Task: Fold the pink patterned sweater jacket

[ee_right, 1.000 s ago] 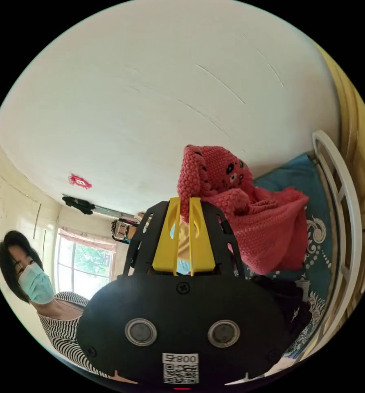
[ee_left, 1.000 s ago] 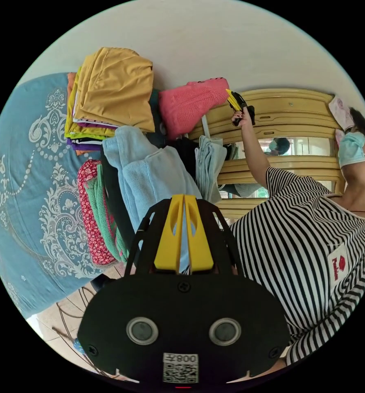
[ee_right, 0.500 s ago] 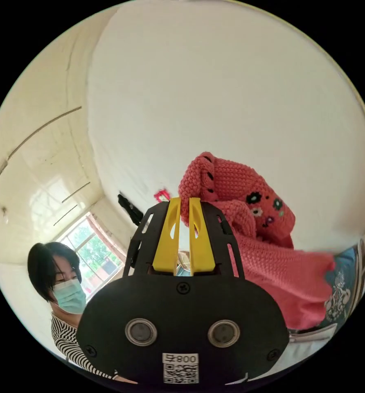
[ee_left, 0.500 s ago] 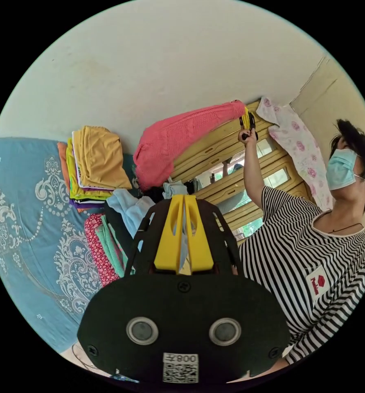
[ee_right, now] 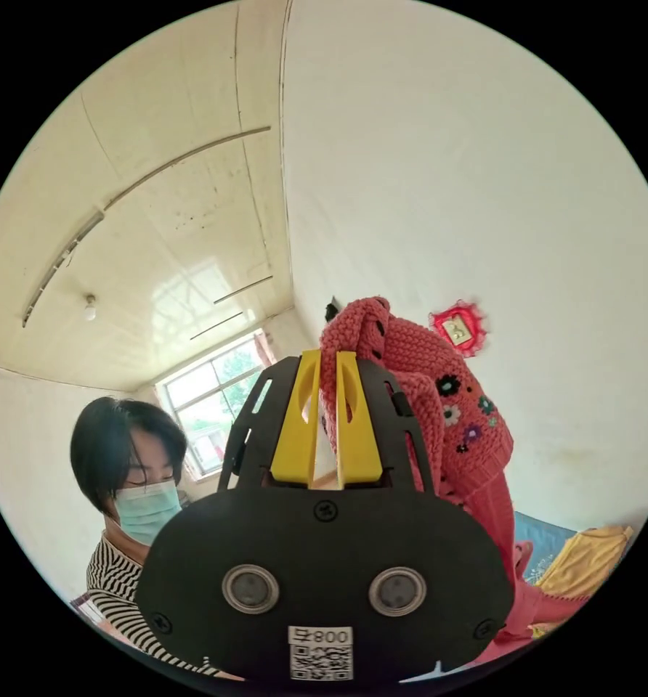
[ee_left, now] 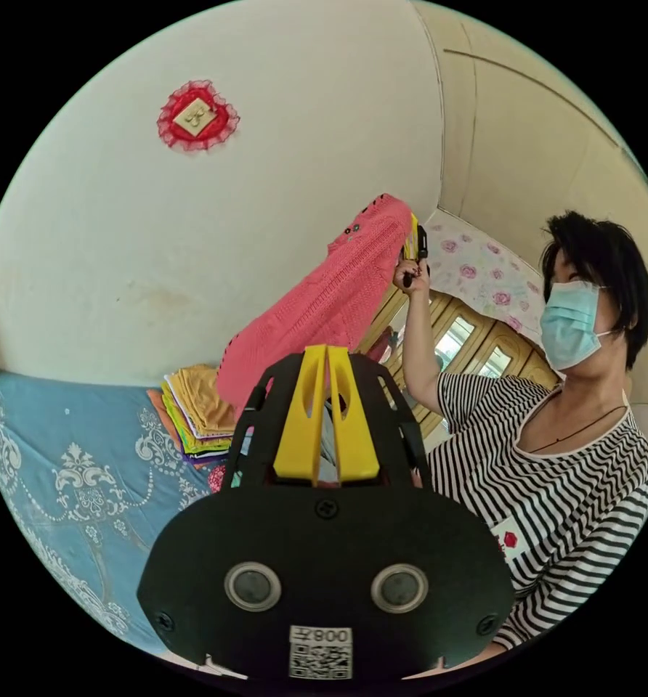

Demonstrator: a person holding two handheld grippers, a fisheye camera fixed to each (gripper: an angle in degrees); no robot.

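Observation:
The pink patterned sweater jacket (ee_left: 324, 305) hangs in the air in front of the white wall, its lower end trailing down toward the clothes on the bed. In the left gripper view, the right gripper (ee_left: 413, 243) holds its top edge high, in the person's raised hand. In the right gripper view, the right gripper (ee_right: 327, 357) is shut on a bunched knit edge of the sweater jacket (ee_right: 455, 414), whose small flower motifs show. The left gripper (ee_left: 327, 354) sits lower, in front of the hanging sweater, with its jaws together and nothing seen between them.
A stack of folded clothes (ee_left: 197, 406) lies on the blue patterned bedspread (ee_left: 62, 465). The person in a striped shirt (ee_left: 556, 472) stands at the right. Behind are a yellow wooden cabinet (ee_left: 469, 337), a floral cloth (ee_left: 484, 272) and a red wall ornament (ee_left: 195, 116).
The right gripper has lifted the sweater well clear of the clothes pile, so it now hangs long. Both cameras have tilted up toward the wall and ceiling.

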